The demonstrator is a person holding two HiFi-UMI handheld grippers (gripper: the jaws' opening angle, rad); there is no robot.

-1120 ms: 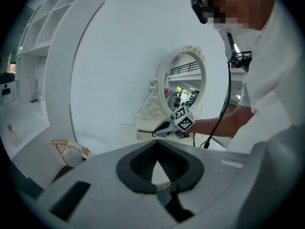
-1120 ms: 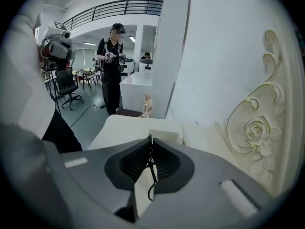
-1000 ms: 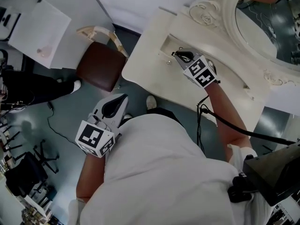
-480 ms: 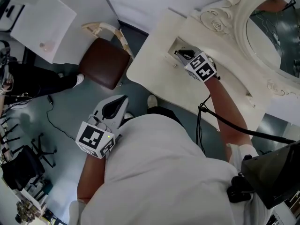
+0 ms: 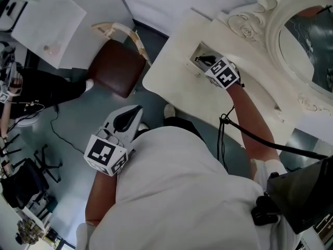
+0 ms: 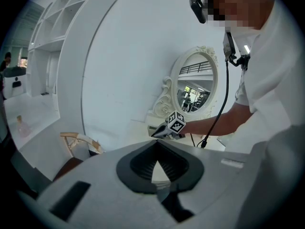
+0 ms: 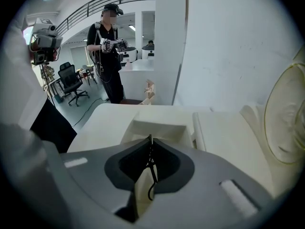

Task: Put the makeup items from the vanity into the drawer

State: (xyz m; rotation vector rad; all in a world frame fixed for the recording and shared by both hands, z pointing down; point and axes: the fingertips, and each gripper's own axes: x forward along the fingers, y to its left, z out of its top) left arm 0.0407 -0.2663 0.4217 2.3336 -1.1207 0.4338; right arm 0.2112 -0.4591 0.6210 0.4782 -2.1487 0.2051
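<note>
The right tool (image 5: 203, 61) is out at about one o'clock from the person, with its tip at the near edge of the open drawer (image 5: 202, 50) set into the cream worktop (image 5: 171, 74). Its own camera shows the jaws pressed together. A thin dark line runs down the seam, and I can't tell whether that is something pinched there or just the pad edge.

The left tool (image 5: 136, 110) hangs by the hip at about nine o'clock, well away from the vanity. It is also closed at the tips, with nothing in it.

I can't pick out a single makeup item on the worktop, and what shows of the drawer's inside looks pale and bare.

That is my main worry. If something slim really is nipped in those jaws, opening them this close to the edge could drop it on the rim or over the front instead of inside.

If the tool is empty, a closed tip nudging the drawer off-centre could skew it and jam it.

The black cable (image 5: 244, 135) trails from the right forearm across the worktop's edge, so a quick pull back might snag it there.

The brown-seated chair (image 5: 115, 69) at eleven o'clock sits close to the left side, where a blind swing of the idle tool could clip it.
</note>
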